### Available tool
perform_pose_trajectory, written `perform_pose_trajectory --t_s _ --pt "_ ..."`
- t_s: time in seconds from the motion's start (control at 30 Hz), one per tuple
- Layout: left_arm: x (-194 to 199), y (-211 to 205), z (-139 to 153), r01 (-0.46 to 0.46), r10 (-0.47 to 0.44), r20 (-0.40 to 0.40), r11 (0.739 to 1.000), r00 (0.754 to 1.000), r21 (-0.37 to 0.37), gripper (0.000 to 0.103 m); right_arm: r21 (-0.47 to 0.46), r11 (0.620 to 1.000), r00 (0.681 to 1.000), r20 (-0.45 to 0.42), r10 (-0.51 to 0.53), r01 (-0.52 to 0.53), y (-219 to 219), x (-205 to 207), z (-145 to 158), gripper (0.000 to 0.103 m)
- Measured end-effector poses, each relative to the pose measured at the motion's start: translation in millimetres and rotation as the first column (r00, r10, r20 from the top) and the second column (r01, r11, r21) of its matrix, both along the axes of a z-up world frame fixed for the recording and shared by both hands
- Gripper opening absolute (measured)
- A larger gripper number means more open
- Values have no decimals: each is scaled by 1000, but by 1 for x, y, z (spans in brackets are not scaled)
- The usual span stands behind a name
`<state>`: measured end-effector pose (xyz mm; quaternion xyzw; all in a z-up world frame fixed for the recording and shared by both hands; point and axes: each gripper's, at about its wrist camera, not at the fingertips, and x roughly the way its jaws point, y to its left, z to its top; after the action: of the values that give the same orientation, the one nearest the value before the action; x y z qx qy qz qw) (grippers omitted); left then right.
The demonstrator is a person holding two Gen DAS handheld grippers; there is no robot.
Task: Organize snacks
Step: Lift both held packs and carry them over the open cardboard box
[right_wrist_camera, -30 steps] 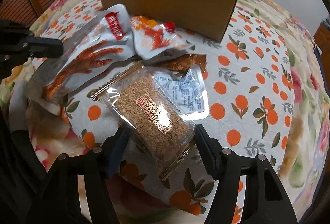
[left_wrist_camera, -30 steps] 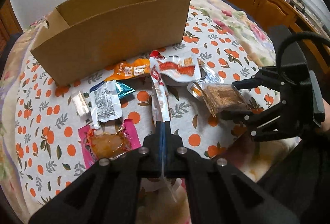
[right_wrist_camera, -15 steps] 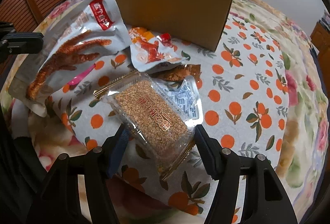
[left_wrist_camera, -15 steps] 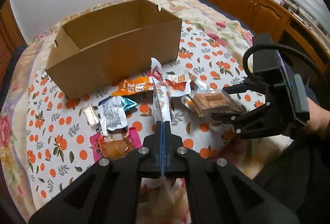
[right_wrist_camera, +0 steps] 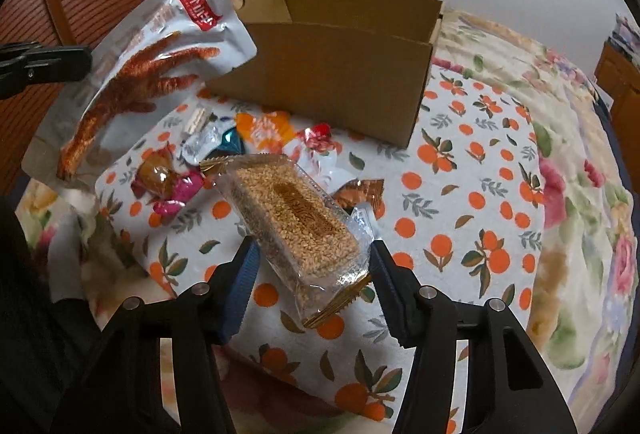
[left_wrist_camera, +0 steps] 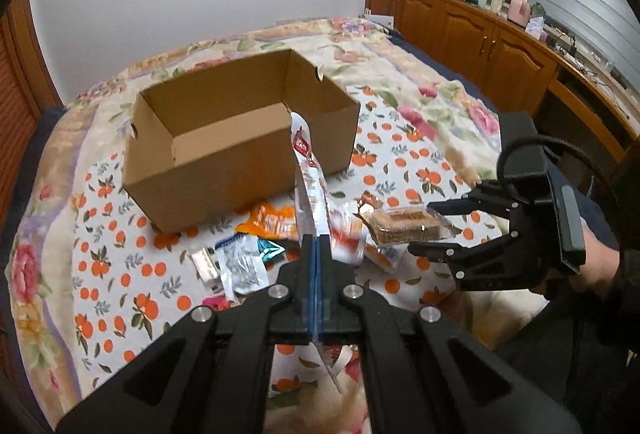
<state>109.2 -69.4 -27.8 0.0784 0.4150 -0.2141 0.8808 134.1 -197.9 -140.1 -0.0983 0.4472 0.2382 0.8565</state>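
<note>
Two packets are off the cloth now, where a second ago both hung barely above the heap. The left gripper (left_wrist_camera: 318, 254) is pressed flat on the bottom edge of the silver chicken-feet pouch (right_wrist_camera: 136, 74), which stands up edge-on in front of its fingers. The right gripper (right_wrist_camera: 310, 254) pinches the clear sesame bar pack (right_wrist_camera: 296, 218) by its sides, the near end poking out toward the handle. Both have risen, and from the left gripper's view the open cardboard box (left_wrist_camera: 240, 142) now shows its bare floor, straight ahead and below the pouch's tip. I'd say the lifting is done and the carry to the box is what remains.

Under and just beyond the grippers the rest of the snacks lie loose on the orange-print cloth (right_wrist_camera: 460, 194): an orange packet (right_wrist_camera: 260, 126), a pink-wrapped one (right_wrist_camera: 172, 186), a white sachet (left_wrist_camera: 240, 266). The box's near wall stands between both packets and the inside, so each needs to clear that rim.
</note>
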Motion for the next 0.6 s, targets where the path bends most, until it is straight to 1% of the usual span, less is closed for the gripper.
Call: perform_pose_trajectory --t_s 0.17,0.33,0.6 --pt "4 2 17 2 -2 28 1000 1000 -7 0 43 999 999 46 -19 17 -5 -4 21 57" --pt "15 7 32 -5 6 55 1000 998 -20 0 80 996 996 87 -33 26 -6 1 44 57" --pt "55 21 52 -23 26 102 999 994 -34 0 120 993 989 141 -34 17 5 39 74 57"
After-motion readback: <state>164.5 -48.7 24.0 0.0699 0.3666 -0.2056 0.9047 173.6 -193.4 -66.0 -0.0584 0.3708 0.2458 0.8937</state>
